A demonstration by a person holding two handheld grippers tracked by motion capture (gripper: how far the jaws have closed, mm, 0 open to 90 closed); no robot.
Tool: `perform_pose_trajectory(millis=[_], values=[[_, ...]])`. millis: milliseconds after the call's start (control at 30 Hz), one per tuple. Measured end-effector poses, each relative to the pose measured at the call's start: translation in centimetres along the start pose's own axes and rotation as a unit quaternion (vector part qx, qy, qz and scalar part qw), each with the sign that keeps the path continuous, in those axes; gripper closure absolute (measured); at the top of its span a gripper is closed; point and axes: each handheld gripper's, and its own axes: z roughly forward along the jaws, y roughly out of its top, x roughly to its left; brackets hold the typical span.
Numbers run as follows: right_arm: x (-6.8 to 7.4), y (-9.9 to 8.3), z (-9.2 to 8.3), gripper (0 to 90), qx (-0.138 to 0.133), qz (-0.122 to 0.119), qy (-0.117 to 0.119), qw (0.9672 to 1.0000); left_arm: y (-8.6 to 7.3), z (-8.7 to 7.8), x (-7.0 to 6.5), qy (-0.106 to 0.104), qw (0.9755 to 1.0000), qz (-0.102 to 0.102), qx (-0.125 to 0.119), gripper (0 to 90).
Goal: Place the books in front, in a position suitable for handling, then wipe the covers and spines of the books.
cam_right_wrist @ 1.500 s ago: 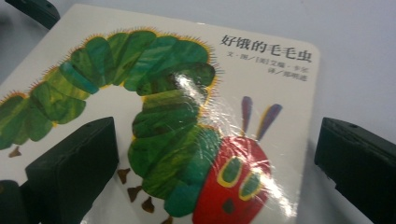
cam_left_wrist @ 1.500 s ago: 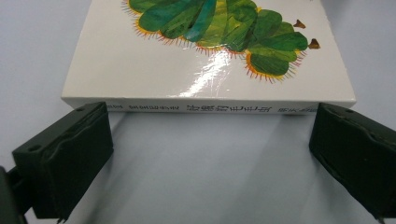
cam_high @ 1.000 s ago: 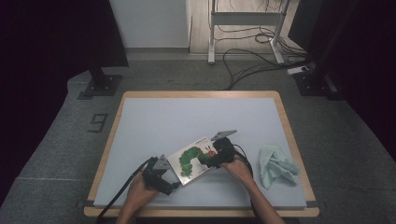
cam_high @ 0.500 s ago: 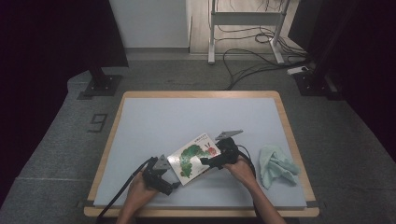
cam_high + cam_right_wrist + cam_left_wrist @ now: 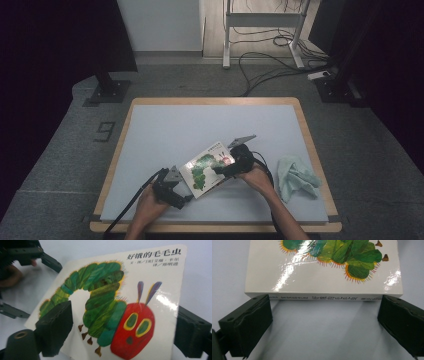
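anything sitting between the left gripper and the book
Nothing visible does. In the left gripper view only bare table lies between the open jaws of the left gripper and the spine of the book. The green cloth lies apart, off to the right of the book in the high view.

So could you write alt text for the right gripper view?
A white picture book with a green caterpillar and red face on its cover lies between the right tongs, whose black jaws have just been closing over it. The left tongs wait top left.
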Motion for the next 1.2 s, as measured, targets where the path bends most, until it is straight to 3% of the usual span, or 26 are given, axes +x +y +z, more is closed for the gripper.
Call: perform_pose_trajectory(millis=[100, 233, 433, 600, 800, 967, 1200], values=[[-0.7, 0.5, 0.1, 16.8, 0.011, 0.005, 0.013, 0.9998, 0.0, 0.0, 0.0, 0.000, 1.0000, -0.001, -0.001, 0.0], [-1.3, 1.2, 0.0, 30.3, 0.018, 0.001, 0.009, 0.9998, 0.0, 0.0, 0.0, 0.000, 1.0000, 0.001, 0.001, 0.0], [-2.0, 1.7, -0.9, 47.7, -0.003, 0.003, 0.030, 0.9995, 0.0, 0.0, 0.0, 0.000, 1.0000, 0.000, 0.000, 0.0], [-2.2, 1.7, -1.5, 56.6, -0.015, 0.003, 0.037, 0.9992, 0.0, 0.0, 0.0, 0.000, 1.0000, 0.000, 0.000, 0.0], [-2.4, 1.5, -1.8, 60.3, -0.020, 0.005, 0.044, 0.9988, 0.0, 0.0, 0.0, -0.001, 1.0000, 0.000, 0.001, 0.0], [-2.3, 1.5, -2.2, 62.9, -0.027, -0.007, 0.047, 0.9985, 0.0, 0.0, 0.0, 0.000, 1.0000, 0.000, 0.001, 0.0], [-1.6, 1.8, -3.3, 65.4, -0.034, -0.046, 0.045, 0.9973, 0.0, -0.1, -0.1, 0.003, 1.0000, -0.004, 0.001, 0.0]])
